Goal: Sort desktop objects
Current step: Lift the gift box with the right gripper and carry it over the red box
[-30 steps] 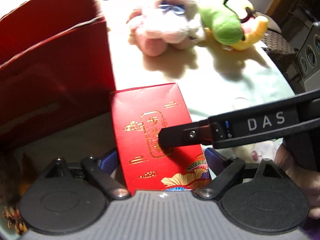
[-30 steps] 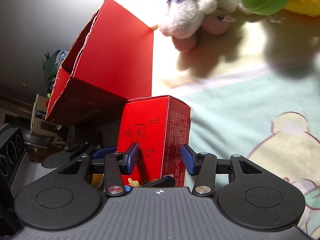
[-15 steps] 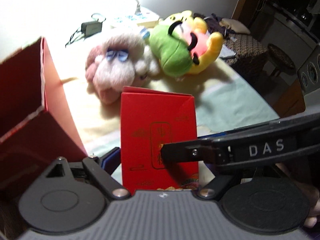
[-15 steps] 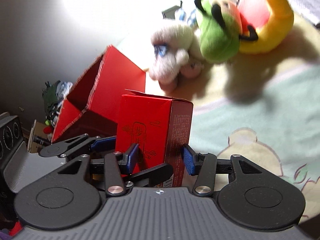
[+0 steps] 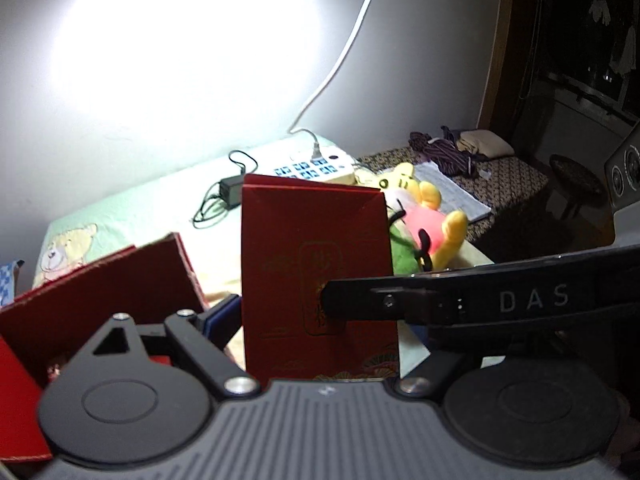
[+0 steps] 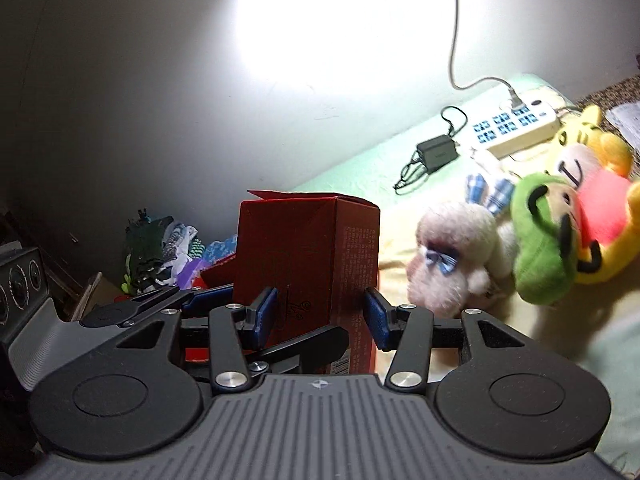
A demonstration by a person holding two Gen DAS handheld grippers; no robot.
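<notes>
A small red box with gold print (image 5: pixel 312 276) stands upright between both grippers. My left gripper (image 5: pixel 316 320) is shut on its sides; the left blue pad (image 5: pixel 222 316) touches the left edge, and the right pad is hidden. In the left wrist view the right gripper's black finger (image 5: pixel 400 304) lies across the box's front face. In the right wrist view the red box (image 6: pixel 308 256) sits between the blue pads of my right gripper (image 6: pixel 320 316), which is shut on it. A large open red carton (image 5: pixel 100 292) stands just left of the box.
A white-pink plush (image 6: pixel 452 256) and a green-yellow plush (image 6: pixel 560 232) lie right of the box on the pale bear-print sheet (image 5: pixel 120 216). A power strip (image 6: pixel 516 128) and black adapter (image 6: pixel 436 152) lie by the wall. Clothes are piled at the far left (image 6: pixel 160 248).
Both grippers have tipped upward together with the red box held between them. The views now face the wall, and the box stands higher against the open red carton.
</notes>
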